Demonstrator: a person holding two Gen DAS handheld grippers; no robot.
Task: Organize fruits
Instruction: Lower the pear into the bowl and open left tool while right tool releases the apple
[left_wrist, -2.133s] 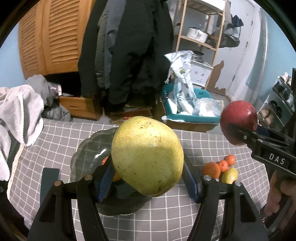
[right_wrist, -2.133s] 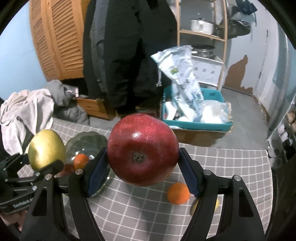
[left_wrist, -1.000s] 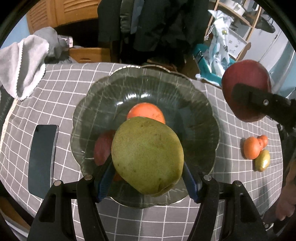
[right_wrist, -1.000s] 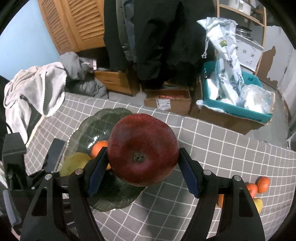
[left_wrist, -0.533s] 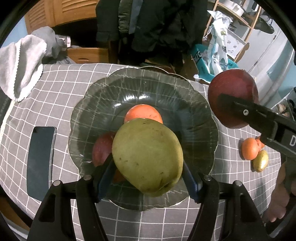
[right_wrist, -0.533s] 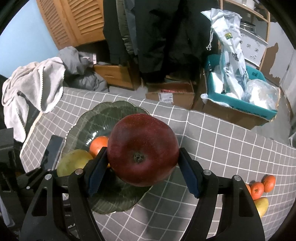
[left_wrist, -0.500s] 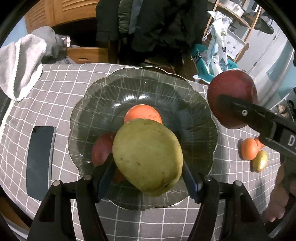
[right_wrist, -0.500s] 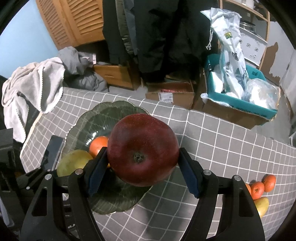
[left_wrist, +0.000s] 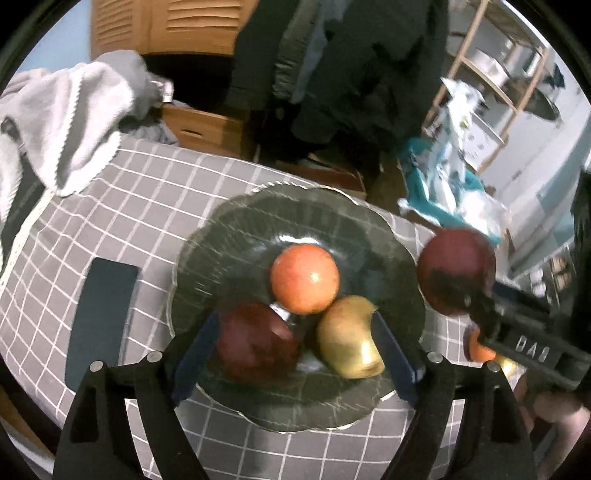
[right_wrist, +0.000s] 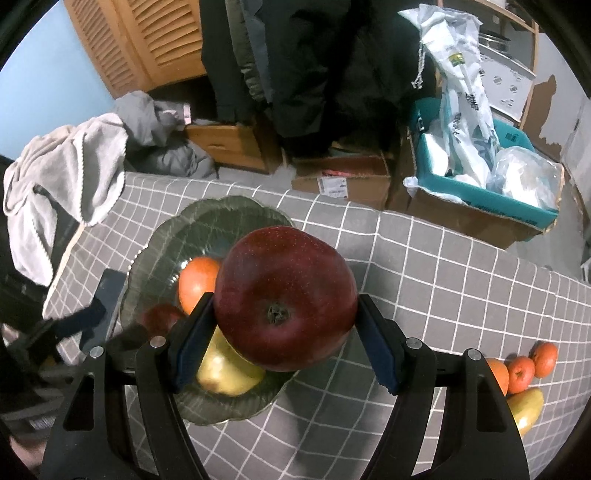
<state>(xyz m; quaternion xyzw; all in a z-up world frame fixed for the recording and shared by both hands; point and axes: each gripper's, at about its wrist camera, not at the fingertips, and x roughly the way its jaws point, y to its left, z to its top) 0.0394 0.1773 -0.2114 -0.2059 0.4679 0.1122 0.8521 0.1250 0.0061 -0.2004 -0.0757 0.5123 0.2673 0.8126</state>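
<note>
A dark glass plate (left_wrist: 236, 229) on the checked tablecloth holds an orange fruit (left_wrist: 304, 278), a dark red apple (left_wrist: 255, 341) and a yellow-green pear (left_wrist: 347, 338). My left gripper (left_wrist: 295, 354) is open above the plate's near side, with the apple and pear seen between its fingers. My right gripper (right_wrist: 284, 343) is shut on a big dark red apple (right_wrist: 286, 297) and holds it above the plate's (right_wrist: 207, 218) right edge. That apple also shows at the right of the left wrist view (left_wrist: 456, 275).
A dark phone (left_wrist: 101, 319) lies left of the plate. Small oranges (right_wrist: 521, 367) and a yellow fruit (right_wrist: 526, 408) lie at the table's right. A grey towel (left_wrist: 62, 125) hangs over the left edge. Boxes and a teal crate (right_wrist: 480, 192) stand on the floor beyond.
My left gripper has opened and let go of the pear, which now lies on the plate. My right gripper has moved with its apple closer over the plate.
</note>
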